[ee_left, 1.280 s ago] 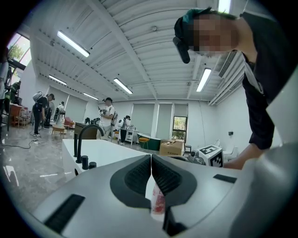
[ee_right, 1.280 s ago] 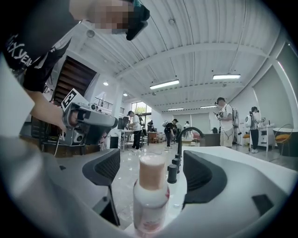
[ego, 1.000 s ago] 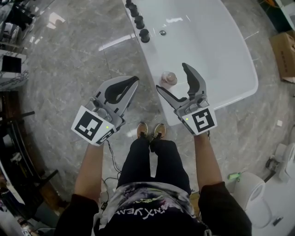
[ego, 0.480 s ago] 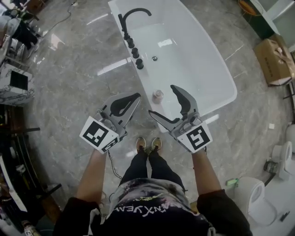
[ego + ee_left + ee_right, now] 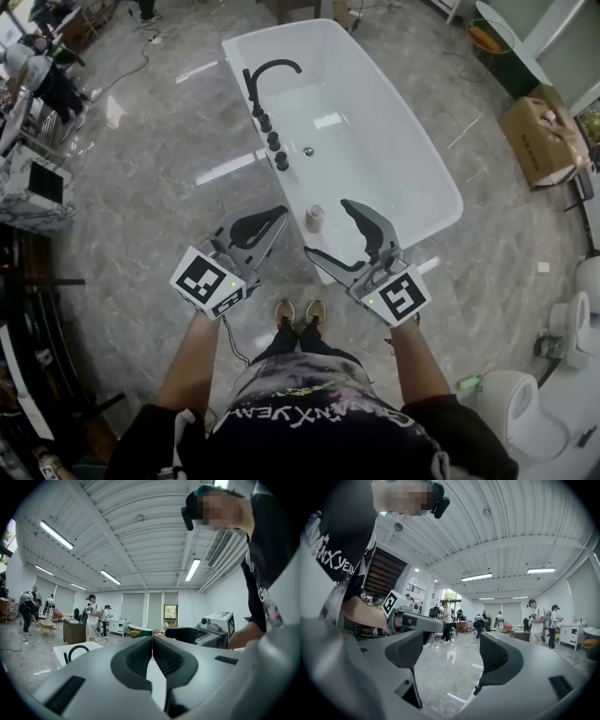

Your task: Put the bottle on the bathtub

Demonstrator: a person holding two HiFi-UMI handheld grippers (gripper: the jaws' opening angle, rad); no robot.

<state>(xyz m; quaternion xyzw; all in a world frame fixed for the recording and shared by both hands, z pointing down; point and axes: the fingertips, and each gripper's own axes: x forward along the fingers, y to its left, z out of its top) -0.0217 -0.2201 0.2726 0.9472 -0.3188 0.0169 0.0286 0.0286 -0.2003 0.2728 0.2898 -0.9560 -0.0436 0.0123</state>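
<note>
A small pale bottle (image 5: 314, 217) stands upright on the near rim of the white bathtub (image 5: 427, 178), with nothing touching it. Both grippers hover level above the floor in front of the tub's near end. My left gripper (image 5: 280, 213) is shut and empty, its pads meeting in the left gripper view (image 5: 152, 638). My right gripper (image 5: 328, 228) is open with nothing between its fingers; its jaws have just been closing a little. Only floor shows between them in the right gripper view (image 5: 452, 645). A black faucet (image 5: 270, 71) and knobs line the tub's left rim.
A cardboard box (image 5: 539, 141) lies right of the tub and a toilet (image 5: 511, 412) stands at lower right. Desks and equipment (image 5: 33, 178) crowd the left edge. Several people (image 5: 541, 620) stand far off. My feet (image 5: 300, 312) are on the marble floor.
Both grippers have risen and drawn back from the tub's near end. The bottle stays on the rim. The whole tub and its faucet have come into the head view.
</note>
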